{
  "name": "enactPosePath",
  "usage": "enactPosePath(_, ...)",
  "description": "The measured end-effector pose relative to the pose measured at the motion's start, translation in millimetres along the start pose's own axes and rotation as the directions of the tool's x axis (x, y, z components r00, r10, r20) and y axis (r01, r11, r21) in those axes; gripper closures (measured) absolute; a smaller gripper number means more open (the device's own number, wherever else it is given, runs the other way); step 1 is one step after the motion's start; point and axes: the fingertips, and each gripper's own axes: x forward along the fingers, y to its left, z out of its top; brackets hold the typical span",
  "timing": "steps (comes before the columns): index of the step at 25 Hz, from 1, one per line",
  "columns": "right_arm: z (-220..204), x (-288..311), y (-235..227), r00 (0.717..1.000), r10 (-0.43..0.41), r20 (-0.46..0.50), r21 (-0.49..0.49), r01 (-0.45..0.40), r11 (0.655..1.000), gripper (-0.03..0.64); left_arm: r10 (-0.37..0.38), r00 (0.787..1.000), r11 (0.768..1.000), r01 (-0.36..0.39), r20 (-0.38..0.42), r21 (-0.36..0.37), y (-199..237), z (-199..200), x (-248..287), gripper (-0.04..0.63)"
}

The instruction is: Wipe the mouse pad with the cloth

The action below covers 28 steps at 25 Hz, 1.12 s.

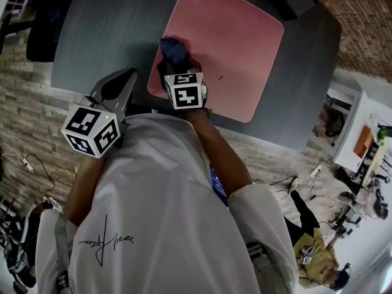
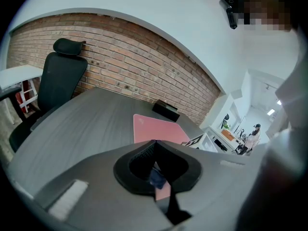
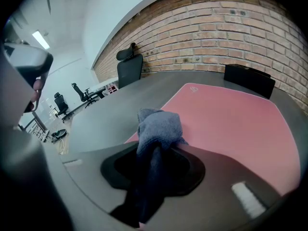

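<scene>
Indoors, the mouse pad (image 1: 233, 54) lies on a grey table (image 1: 104, 35) by brickwork (image 1: 361, 17).

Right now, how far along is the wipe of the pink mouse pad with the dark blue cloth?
Done: the dark blue bunched cloth is clamped in the right gripper.
In hand: the cloth sits at the near left edge of the pink rounded-corner mouse pad on the grey table.
Left: almost all of the pad lies ahead of the cloth; wiped areas cannot be told apart.
The left gripper is shut, empty, off the pad.
</scene>
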Motion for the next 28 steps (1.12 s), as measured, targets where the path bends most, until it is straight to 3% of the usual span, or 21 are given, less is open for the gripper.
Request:
enactPosePath(8, 13, 13, 2, 1.000, 0.006, -0.002, -0.051, -0.006, 0.999, 0.506, 0.008, 1.000, 1.000, -0.008, -0.002, -0.007, 6, -1, -3, 0.581)
enactPosePath(28, 41, 32, -15, 1.000, -0.002, -0.004, -0.064, 0.002, 0.998, 0.503, 0.009, 1.000, 1.000, -0.009, -0.002, -0.028, 12, 3, -1, 0.581)
